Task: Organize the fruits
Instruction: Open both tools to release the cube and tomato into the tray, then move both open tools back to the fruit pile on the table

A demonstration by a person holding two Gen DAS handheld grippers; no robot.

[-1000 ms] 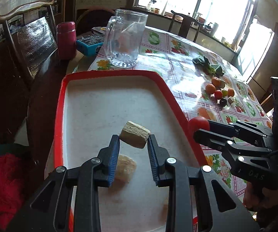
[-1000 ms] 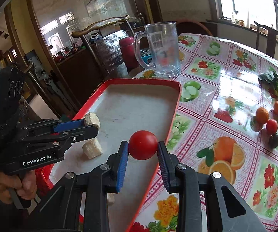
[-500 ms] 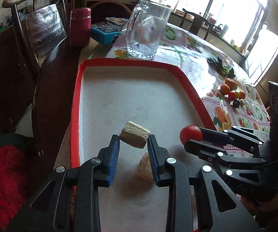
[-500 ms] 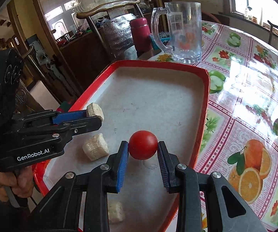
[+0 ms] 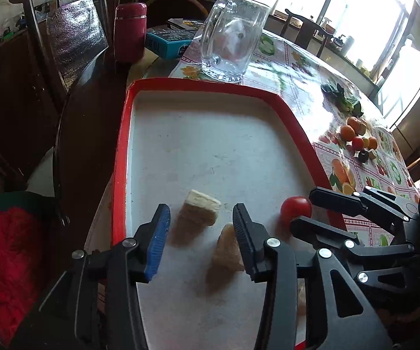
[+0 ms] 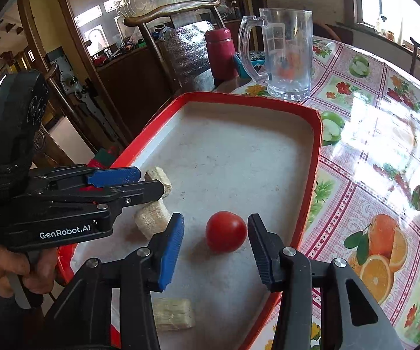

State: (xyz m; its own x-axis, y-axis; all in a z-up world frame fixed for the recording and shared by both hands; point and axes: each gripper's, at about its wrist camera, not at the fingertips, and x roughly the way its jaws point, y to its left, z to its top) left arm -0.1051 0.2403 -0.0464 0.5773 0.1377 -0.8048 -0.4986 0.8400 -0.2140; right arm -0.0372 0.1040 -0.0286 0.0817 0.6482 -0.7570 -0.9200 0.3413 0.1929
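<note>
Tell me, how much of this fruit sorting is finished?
Done: a red tomato and three pale chunks, one at, lie in the red tray. In hand: nothing; the left gripper and right gripper have just opened around their pieces. Left: the small fruit cluster waiting on the tablecloth.

1. The table (image 6: 364, 134) is covered by a glossy cloth printed with fruit and flowers.
2. A red-rimmed tray (image 6: 315, 175) with a pale floor lies on the table at its near edge.
3. A clear glass mug (image 6: 285, 58) stands upright just beyond the tray's far rim.
4. A dark red flask (image 5: 130, 32) and a blue box (image 5: 169, 42) stand near the mug.
5. A cluster of small fruits (image 5: 358, 141) lies on the cloth well apart from the tray, with dark green leaves (image 5: 341, 97) beyond it.
</note>
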